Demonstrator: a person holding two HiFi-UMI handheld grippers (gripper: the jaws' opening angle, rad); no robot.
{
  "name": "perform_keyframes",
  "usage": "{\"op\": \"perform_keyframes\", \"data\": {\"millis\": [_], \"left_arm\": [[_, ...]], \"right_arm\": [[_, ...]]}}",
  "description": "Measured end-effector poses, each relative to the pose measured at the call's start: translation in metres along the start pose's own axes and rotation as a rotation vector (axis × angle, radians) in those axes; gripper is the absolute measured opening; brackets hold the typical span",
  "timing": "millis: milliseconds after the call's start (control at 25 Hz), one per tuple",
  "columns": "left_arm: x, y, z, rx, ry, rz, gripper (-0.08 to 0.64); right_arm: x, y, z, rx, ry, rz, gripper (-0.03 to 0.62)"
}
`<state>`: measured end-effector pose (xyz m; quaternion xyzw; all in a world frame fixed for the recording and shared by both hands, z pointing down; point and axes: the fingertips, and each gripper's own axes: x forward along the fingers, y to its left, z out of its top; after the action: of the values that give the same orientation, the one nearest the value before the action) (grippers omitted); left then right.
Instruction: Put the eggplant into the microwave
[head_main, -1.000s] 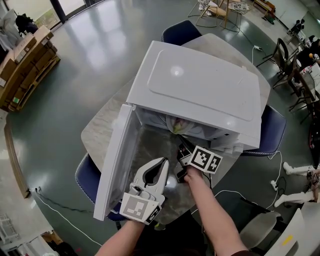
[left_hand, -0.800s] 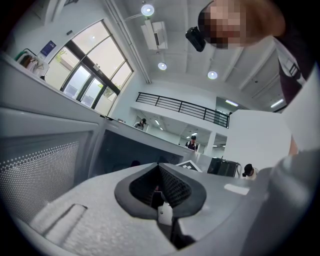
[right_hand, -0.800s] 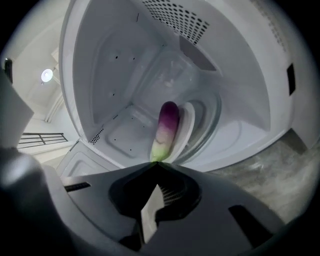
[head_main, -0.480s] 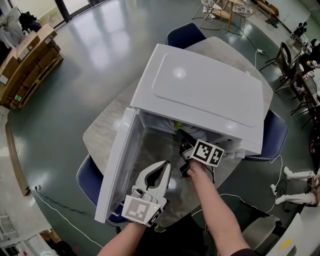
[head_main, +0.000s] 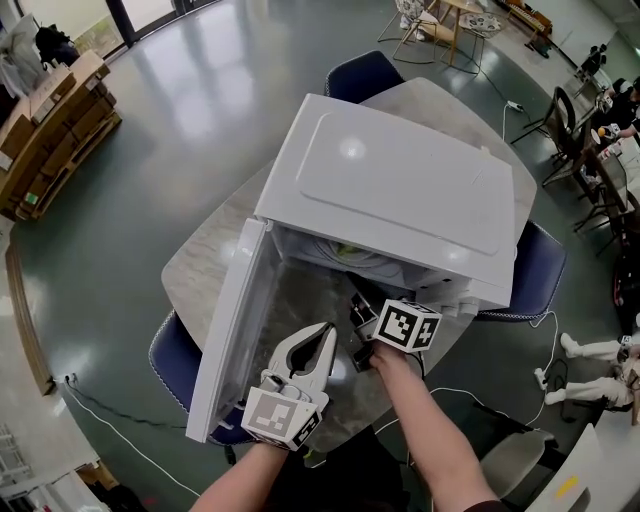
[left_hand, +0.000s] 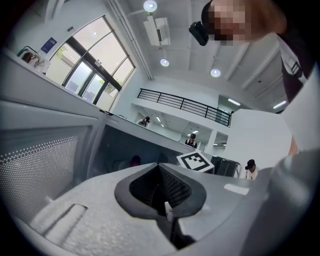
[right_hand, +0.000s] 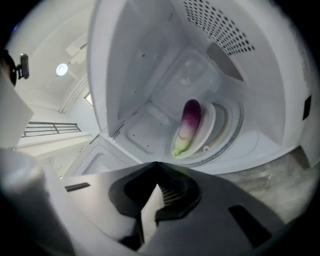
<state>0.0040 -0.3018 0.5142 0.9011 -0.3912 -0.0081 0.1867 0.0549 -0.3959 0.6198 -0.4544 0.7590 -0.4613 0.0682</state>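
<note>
Marble counter carries the open microwave, eggplant inside; left hand-held gripper and right hand-held gripper are closed, empty.

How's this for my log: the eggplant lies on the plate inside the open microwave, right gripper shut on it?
No: the right gripper is shut but empty, clear of the eggplant, which lies on the plate inside the open microwave. The right gripper view shows it.

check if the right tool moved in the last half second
Yes, a little: the right tool has drawn back from the microwave opening toward the person, shut and empty; the eggplant lies inside.
</note>
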Motion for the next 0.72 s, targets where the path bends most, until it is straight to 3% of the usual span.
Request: {"op": "perform_keyframes", "data": {"millis": [240,440,720], "left_arm": [[-0.012,-0.022,0.006,-0.022,0.021,-0.019,0.008],[-0.026,-0.034,0.021,-0.048,0.060,-0.003,0.008],[-0.046,-0.060,0.061,0.001,0.036,-0.043,0.008]], "right_arm": [[-0.046,0.051,-0.008,-0.069,0.015,0.052,0.002],[-0.085,0.083,0.002,-0.190,-0.033,-0.003,0.002],[-0.131,0.135,0.011,-0.271,-0.116,-0.034,0.002]]}}
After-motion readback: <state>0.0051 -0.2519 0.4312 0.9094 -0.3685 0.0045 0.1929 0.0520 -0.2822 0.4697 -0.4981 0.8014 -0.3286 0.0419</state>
